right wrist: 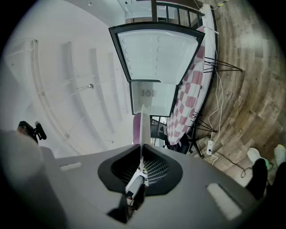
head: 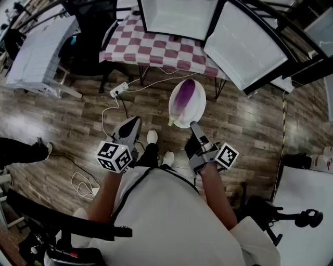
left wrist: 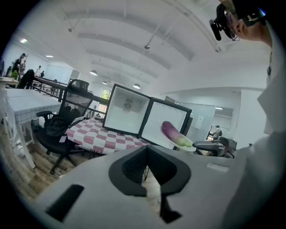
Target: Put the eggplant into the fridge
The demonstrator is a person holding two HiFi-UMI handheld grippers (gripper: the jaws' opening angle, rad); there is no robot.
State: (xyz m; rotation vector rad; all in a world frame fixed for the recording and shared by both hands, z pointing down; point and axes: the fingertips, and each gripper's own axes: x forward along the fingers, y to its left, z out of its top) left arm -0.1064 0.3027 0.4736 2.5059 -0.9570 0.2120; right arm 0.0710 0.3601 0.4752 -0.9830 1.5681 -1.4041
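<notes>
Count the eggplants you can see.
1. The eggplant lies on the white plate that the right gripper grips by its rim, near the open fridge. Others may be hidden inside the fridge.

Open office (swivel chair [left wrist: 60, 127], desks [left wrist: 24, 100])

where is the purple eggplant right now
Head view, centre: the purple eggplant lies on a white round plate held by the right gripper, near the checkered table.
</notes>
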